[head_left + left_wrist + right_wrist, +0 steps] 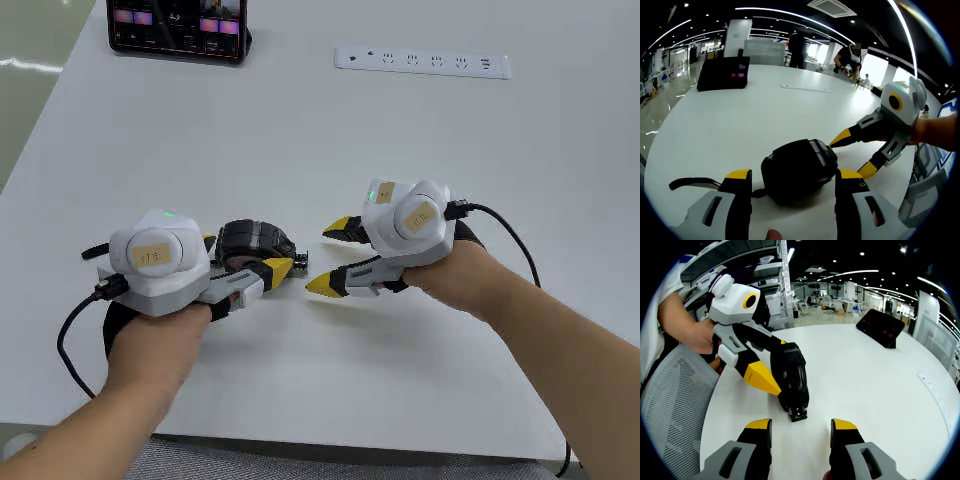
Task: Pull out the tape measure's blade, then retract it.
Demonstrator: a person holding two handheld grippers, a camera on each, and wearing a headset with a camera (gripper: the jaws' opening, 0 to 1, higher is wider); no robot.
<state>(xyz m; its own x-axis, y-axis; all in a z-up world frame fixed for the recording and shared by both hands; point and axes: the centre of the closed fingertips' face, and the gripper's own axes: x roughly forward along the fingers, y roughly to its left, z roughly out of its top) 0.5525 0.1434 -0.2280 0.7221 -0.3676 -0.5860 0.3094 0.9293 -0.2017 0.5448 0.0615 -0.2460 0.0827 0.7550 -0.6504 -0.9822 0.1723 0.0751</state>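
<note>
Two grippers: left gripper (794,176) jaws straddle black tape measure (252,240), clamping unclear; right gripper (801,424) jaws wide, empty, tips just short of tape measure's hook end.

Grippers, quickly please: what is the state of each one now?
Left gripper: fingers around the black rounded tape measure; whether they grip it cannot be told.
Right gripper: open, holding nothing.

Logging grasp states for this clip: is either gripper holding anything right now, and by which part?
The left gripper appears to clamp the tape measure by the sides of its case. The right gripper is open, holding nothing.
</note>
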